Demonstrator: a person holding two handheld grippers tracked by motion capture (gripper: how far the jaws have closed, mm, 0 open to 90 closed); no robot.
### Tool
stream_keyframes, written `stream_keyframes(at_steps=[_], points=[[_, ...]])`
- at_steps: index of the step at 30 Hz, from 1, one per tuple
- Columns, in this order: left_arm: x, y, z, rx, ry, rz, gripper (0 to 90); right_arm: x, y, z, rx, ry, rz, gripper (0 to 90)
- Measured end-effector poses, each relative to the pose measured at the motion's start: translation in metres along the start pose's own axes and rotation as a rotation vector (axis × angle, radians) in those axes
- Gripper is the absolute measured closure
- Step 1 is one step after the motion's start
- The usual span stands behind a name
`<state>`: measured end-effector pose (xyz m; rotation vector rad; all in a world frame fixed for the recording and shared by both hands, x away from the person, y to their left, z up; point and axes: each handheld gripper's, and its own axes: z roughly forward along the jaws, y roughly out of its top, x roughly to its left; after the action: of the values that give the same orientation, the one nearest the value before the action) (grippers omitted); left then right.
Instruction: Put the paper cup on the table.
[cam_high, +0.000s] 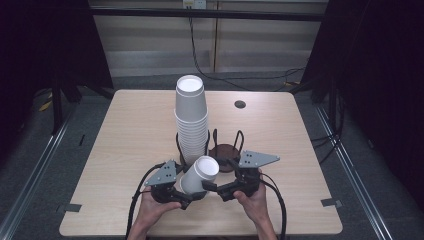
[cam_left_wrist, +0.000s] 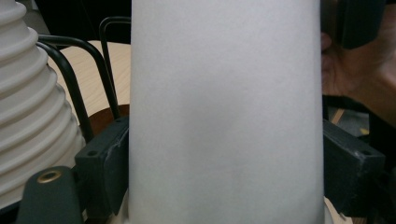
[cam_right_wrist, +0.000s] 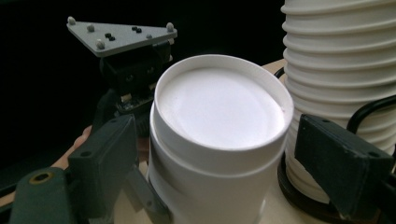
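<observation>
Left tool (cam_high: 187, 196) is clamped on a white cup (cam_high: 199, 175), held tilted above the table (cam_high: 130, 150) just before the cup stack (cam_high: 191, 117). Right tool (cam_high: 216, 187) jaws flank the cup, apart from it, open.

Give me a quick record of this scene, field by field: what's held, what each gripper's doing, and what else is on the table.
held item: white cup, tilted, base up
left gripper: shut on the cup's wall
right gripper: jaws either side of the cup's base end, a gap visible at one pad
cup stack: upside down in a black wire holder
second holder slot: free, brown base showing
surface: light wooden table
</observation>
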<state>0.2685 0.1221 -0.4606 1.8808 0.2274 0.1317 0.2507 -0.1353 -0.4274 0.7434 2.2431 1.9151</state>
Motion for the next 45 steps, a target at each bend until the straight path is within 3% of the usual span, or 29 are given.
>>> stream_keyframes(at_steps=[3,4,12,17,24,27,30,33,39,45], points=[[-0.002,0.001,-0.001,0.017,-0.005,0.016,16.4,0.000,-0.001,-0.003,0.006,0.003,-0.003,13.1],[-0.003,0.001,-0.003,0.043,0.001,0.028,16.5,0.000,-0.002,-0.004,0.020,-0.003,-0.005,13.1],[0.001,0.003,-0.007,0.095,0.007,0.043,16.5,0.000,-0.004,-0.009,0.111,-0.011,-0.017,13.2],[0.001,0.003,-0.008,0.130,0.010,0.043,16.6,0.000,-0.003,-0.010,0.140,0.000,-0.024,13.2],[0.002,0.009,-0.009,0.205,0.010,0.095,16.7,0.001,0.002,-0.009,0.189,0.016,-0.039,13.2],[0.002,0.009,-0.011,0.201,0.004,0.083,16.7,0.001,0.003,-0.008,0.229,0.011,-0.053,13.2],[0.004,0.009,-0.011,0.232,0.011,0.086,16.7,0.000,0.002,-0.004,0.293,0.020,-0.051,13.4],[0.004,0.011,-0.011,0.250,0.015,0.097,16.7,-0.001,0.002,-0.003,0.319,0.016,-0.054,13.4],[0.006,0.019,-0.014,0.275,0.016,0.111,16.6,-0.005,0.012,-0.003,0.374,0.017,-0.055,13.3],[0.006,0.026,-0.016,0.312,0.018,0.137,16.6,0.002,0.028,-0.012,0.432,-0.010,-0.090,13.5]])
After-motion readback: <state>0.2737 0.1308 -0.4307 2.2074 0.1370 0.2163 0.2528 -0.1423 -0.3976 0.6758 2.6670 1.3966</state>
